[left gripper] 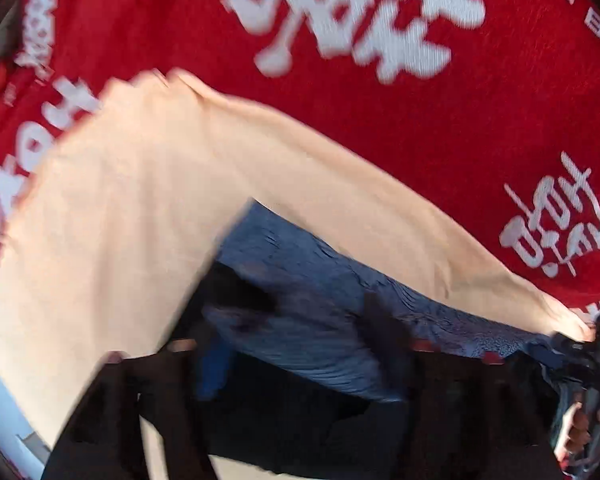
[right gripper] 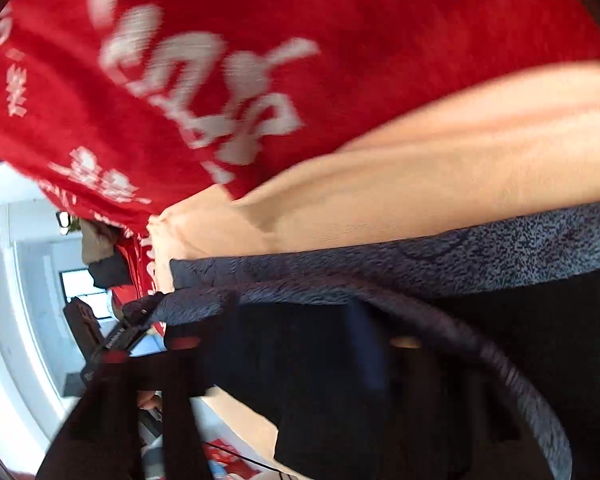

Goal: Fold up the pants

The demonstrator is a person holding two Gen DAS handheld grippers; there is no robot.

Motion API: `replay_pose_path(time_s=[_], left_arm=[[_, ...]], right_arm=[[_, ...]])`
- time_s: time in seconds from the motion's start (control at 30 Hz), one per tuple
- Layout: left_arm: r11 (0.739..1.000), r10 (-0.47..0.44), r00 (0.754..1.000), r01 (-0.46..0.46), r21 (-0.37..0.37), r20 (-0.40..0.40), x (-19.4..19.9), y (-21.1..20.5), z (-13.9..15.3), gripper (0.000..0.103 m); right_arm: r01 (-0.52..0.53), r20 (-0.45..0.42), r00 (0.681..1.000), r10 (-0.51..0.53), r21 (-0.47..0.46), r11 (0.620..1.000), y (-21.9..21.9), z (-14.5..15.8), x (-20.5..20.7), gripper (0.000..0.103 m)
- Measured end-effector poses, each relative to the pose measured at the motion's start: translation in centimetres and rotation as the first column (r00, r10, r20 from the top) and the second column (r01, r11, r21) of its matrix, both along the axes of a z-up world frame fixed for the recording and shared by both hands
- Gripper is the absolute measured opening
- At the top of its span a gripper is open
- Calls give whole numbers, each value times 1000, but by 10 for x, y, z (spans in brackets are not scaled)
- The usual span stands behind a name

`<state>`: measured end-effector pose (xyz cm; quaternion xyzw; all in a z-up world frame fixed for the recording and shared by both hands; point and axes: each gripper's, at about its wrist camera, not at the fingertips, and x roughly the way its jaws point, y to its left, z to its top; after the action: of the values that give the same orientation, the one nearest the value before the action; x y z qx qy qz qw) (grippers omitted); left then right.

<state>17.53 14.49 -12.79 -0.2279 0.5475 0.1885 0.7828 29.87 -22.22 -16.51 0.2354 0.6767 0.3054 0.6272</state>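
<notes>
The pants are beige outside (left gripper: 148, 184) with a blue-grey mottled lining (left gripper: 308, 280), lifted above a red cloth with white lettering (left gripper: 380, 100). In the left wrist view my left gripper (left gripper: 300, 352) is shut on the pants' edge, its dark fingers (left gripper: 112, 400) at the bottom. The right gripper (left gripper: 576, 340) shows at the far right, pinching the other end of the beige fabric. In the right wrist view my right gripper (right gripper: 296, 344) is shut on the pants (right gripper: 420, 184), lining (right gripper: 460, 256) draped over it; the left gripper (right gripper: 140, 312) grips the fabric at left.
The red lettered cloth (right gripper: 120, 80) covers the surface beneath. A white wall and window area (right gripper: 24, 280) shows at the left of the right wrist view, with small red items (right gripper: 228, 456) below. Both views are motion-blurred.
</notes>
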Motion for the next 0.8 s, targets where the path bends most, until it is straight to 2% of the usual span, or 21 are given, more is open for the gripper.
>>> replay_pose_path(time_s=[0.07,0.1,0.13,0.2,0.27,0.33,0.43,0.5,0.57,0.63,0.77,0.8], left_arm=[[999,-5,1000,4,39,28,-8,1,23,79],[999,-13,1000,12,46,26,-10,1,29,79],[998,-34,999,34,58,14,-9,-3,31,79],[992,-103,995,104,72,-13,-3,-17,27,79],[977,-183,982,188,105,-55,10,-39,11,79],[968,-217,974,224,115,-64,25,-55,-2,79],[955,-205,971,226,194,-122,48,-58,-35,79],[965,-155,974,185,184,-165,46,-48,-57,79],[967,-138,982,162,194,-132,33,-39,-58,83],[962,-141,977,173,210,-159,25,-37,-56,87],[966,-124,969,167,197,-214,15,-35,-48,87],[963,-129,965,177,203,-227,14,-39,-45,87]], right_arm=[[-14,31,999,14,-10,1000,3,15,-7,76],[-23,45,999,24,-16,1000,5,20,-12,69],[-45,56,997,47,-29,999,11,23,-16,47],[-105,61,992,110,-83,991,27,20,-24,27],[-155,68,984,162,-103,983,41,12,-25,27],[-193,89,974,207,-141,971,56,2,-21,27],[-211,154,952,263,-289,934,67,-15,-11,27],[-186,159,961,227,-239,953,55,-26,-2,27],[-156,148,971,190,-212,965,42,-28,4,23],[-100,153,979,132,-201,975,26,-24,7,24],[-43,126,990,64,-159,986,2,-11,-1,33],[-25,114,993,41,-137,990,-7,-7,-5,40]])
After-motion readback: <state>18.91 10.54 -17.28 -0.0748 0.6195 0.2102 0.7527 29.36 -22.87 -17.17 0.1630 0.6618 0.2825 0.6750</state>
